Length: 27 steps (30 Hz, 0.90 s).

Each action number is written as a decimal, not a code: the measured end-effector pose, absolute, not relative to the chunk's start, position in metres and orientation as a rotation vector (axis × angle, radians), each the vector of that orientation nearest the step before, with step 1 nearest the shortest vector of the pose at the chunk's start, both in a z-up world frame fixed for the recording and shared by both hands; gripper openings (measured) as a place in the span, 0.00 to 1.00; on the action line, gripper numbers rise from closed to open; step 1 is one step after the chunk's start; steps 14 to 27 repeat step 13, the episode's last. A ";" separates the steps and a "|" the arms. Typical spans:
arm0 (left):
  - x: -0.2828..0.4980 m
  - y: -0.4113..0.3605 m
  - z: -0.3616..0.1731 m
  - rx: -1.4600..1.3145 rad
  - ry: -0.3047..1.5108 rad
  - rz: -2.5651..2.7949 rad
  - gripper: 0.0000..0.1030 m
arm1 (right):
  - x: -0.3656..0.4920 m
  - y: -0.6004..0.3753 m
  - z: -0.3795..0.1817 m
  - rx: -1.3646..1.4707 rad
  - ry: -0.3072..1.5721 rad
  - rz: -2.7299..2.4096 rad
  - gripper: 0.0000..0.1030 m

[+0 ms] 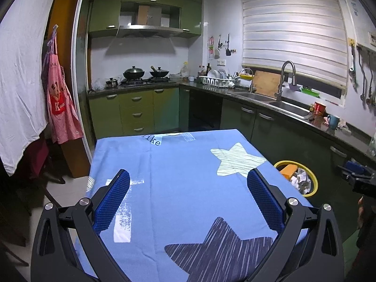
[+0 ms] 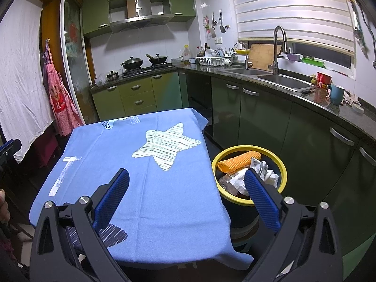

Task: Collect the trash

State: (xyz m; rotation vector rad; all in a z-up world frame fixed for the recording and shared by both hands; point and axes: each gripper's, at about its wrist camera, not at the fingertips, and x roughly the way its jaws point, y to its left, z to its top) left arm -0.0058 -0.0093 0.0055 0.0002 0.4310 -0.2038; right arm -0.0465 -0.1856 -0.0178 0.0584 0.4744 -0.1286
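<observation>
A: What is the left gripper [image 1: 188, 176] looking like?

B: Black plastic arms are forking outward, with triangular cut-outs showing near the base. Round silver screws are sitting at the pivots. The fingers [image 1: 112, 202] are wearing blue pads with a fine grid texture.

A: And the right gripper [image 2: 186, 176]?

B: It is showing the same build: black linkages, silver screw heads, blue textured fingers [image 2: 262, 202]. A sliver of bare skin is showing at the left edge of its view.
</observation>
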 end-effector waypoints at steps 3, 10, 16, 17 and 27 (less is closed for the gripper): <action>-0.007 -0.009 0.008 0.013 0.406 -0.185 0.96 | -0.046 -0.187 -0.017 0.058 0.474 -0.128 0.91; 0.010 0.003 0.007 -0.012 0.456 -0.128 0.96 | -0.045 -0.186 -0.018 0.057 0.477 -0.131 0.91; 0.021 0.010 0.003 -0.018 0.485 -0.116 0.96 | -0.043 -0.186 -0.020 0.055 0.486 -0.136 0.91; 0.021 0.010 0.003 -0.018 0.485 -0.116 0.96 | -0.043 -0.186 -0.020 0.055 0.486 -0.136 0.91; 0.021 0.010 0.003 -0.018 0.485 -0.116 0.96 | -0.043 -0.186 -0.020 0.055 0.486 -0.136 0.91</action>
